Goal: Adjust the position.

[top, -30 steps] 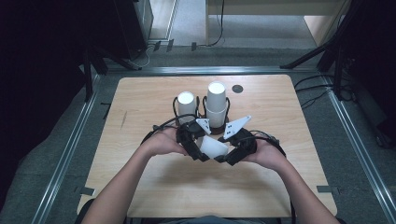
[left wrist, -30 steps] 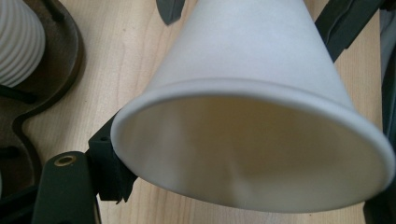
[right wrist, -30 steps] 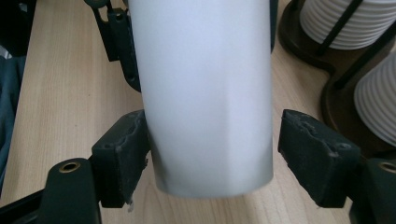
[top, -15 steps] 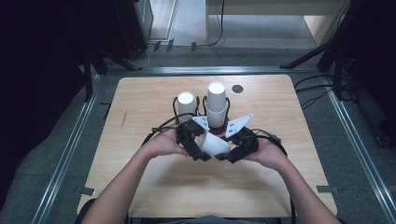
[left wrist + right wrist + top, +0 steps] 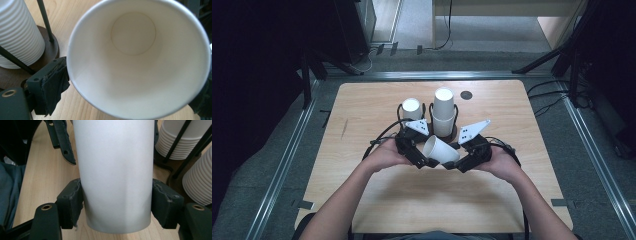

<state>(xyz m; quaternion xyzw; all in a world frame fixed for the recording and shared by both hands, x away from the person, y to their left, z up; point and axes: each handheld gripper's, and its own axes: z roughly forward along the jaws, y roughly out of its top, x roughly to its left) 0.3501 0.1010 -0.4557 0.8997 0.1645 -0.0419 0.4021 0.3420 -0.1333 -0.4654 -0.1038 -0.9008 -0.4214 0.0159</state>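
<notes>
White paper cup [image 5: 440,149] held on its side above mid-surface [image 5: 512,200], mid-handover: right tongs [image 5: 117,202] clenched on its base end, left tongs [image 5: 419,161] released around its rim, having just opened. Next: withdraw left, carry toward stacked cups [image 5: 444,112].

The high view looks down and forward over the wooden table [image 5: 362,210] from its near edge. The 2 gripper views sit very close to the paper cup [image 5: 440,149], left facing its mouth, right its side; all 3 share it.

Left tongs [image 5: 424,159] spread wide, right tongs [image 5: 452,162] clamped, hands close together
</notes>
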